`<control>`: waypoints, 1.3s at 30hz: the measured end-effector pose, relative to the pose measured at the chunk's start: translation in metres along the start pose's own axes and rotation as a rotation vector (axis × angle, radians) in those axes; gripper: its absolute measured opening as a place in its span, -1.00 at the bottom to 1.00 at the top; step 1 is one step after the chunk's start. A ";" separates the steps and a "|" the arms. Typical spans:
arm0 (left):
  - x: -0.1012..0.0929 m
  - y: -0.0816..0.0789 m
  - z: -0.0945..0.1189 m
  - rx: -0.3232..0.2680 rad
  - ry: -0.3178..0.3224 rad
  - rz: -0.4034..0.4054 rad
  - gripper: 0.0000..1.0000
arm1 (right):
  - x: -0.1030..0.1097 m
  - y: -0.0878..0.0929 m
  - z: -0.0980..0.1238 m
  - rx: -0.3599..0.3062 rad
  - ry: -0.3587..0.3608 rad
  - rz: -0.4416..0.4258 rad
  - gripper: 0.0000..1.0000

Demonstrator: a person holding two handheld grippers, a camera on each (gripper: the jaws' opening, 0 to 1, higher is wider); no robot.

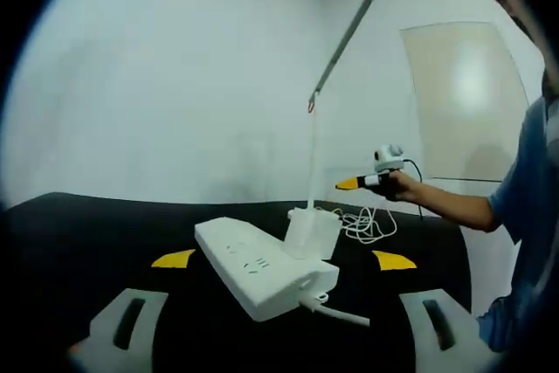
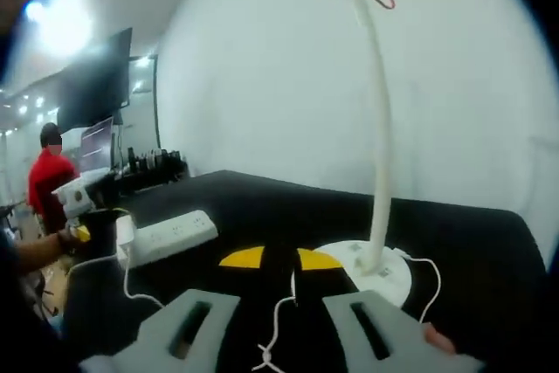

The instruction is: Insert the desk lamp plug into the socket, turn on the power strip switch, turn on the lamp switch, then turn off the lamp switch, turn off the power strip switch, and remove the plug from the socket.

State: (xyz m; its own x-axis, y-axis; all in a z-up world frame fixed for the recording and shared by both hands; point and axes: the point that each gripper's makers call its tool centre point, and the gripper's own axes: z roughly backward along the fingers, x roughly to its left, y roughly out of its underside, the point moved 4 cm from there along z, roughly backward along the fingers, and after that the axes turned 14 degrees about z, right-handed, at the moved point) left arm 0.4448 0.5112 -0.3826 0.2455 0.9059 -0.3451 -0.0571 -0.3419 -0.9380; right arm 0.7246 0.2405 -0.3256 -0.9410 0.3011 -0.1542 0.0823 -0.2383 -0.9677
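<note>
Left gripper view: the left gripper [image 1: 286, 329] hangs over the near edge of the black table [image 1: 79, 233], its jaws spread wide with nothing between them
Power strip: a white power strip [image 1: 262, 268] lies slantwise on the table ahead of the left jaws, its white cable [image 1: 336, 312] leaving the nearer end
Desk lamp: the white desk lamp [image 1: 313, 216] stands just behind the strip, its thin arm angled up to the right; its cord [image 1: 367, 226] lies in loops beside the base
Yellow marks: two yellow marks [image 1: 175, 259] sit on the table, one on each side of the strip
Right gripper view: the right gripper [image 2: 279, 329] is low over the table with wide, empty jaws; the lamp base [image 2: 371, 270] is just beyond them and the cord runs between them
Other gripper: a hand at the left edge holds the left gripper [image 2: 74, 198] by the strip
Plug: I cannot tell where the plug is
Background: a person in red [image 2: 48, 176] stands far off to the left
</note>
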 end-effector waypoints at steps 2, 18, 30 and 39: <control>-0.001 0.000 0.000 0.002 0.002 0.001 0.50 | -0.001 -0.007 0.002 -0.012 -0.027 -0.019 -0.64; -0.001 -0.001 0.002 -0.002 0.021 0.011 0.50 | 0.051 -0.068 0.033 -0.065 -0.119 -0.032 -0.27; 0.001 -0.003 0.003 -0.016 0.022 0.017 0.50 | 0.061 -0.095 0.053 -0.083 -0.186 -0.130 -0.14; -0.015 -0.006 0.009 -0.041 0.030 0.025 0.49 | 0.087 -0.111 0.067 -0.080 -0.274 -0.262 -0.14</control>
State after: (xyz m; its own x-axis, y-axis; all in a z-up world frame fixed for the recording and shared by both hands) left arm 0.4331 0.5019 -0.3721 0.2734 0.8892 -0.3669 -0.0243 -0.3750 -0.9267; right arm 0.6110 0.2311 -0.2184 -0.9855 0.0821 0.1485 -0.1570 -0.1104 -0.9814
